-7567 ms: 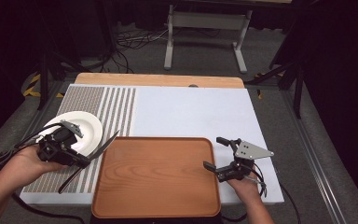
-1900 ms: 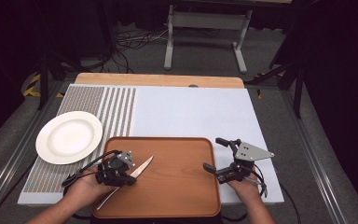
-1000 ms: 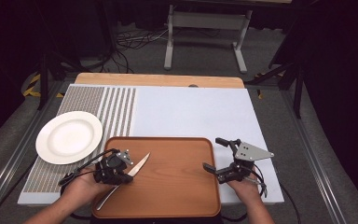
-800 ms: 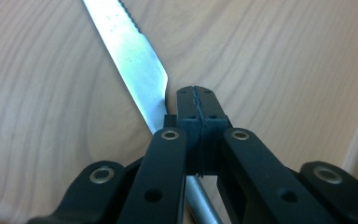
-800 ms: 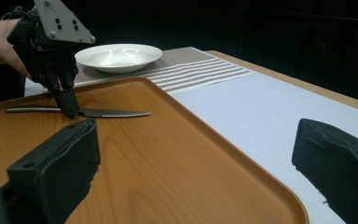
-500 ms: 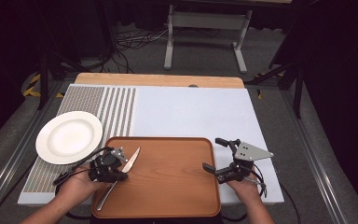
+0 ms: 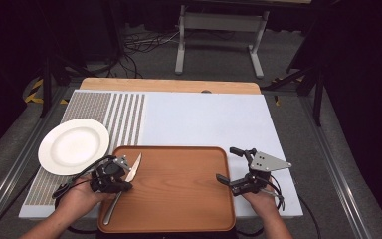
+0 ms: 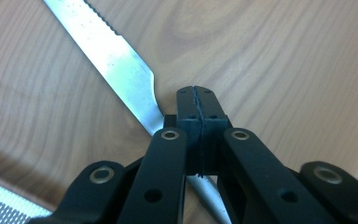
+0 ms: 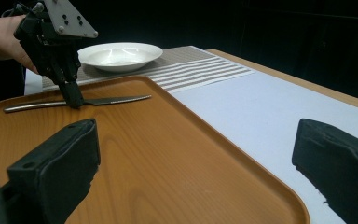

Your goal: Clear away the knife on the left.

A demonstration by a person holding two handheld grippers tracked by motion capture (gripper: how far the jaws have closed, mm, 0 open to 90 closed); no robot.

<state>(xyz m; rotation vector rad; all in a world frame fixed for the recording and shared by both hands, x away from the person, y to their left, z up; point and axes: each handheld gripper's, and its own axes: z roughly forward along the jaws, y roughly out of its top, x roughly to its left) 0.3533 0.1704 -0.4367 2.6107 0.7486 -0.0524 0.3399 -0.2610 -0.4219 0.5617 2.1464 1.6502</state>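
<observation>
Left gripper view: knife [image 8: 121,70] handle hidden, prob. gripped.

Shiny metal knife [image 8: 116,65], smooth wood-grain tray [image 7: 179,199]

No readable text, labels, brands, numbers or signs in any view.

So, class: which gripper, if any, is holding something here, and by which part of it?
The left gripper is shut on the knife, pinching it where blade meets handle, over the wooden tray. The right gripper is open and holds nothing.
</observation>
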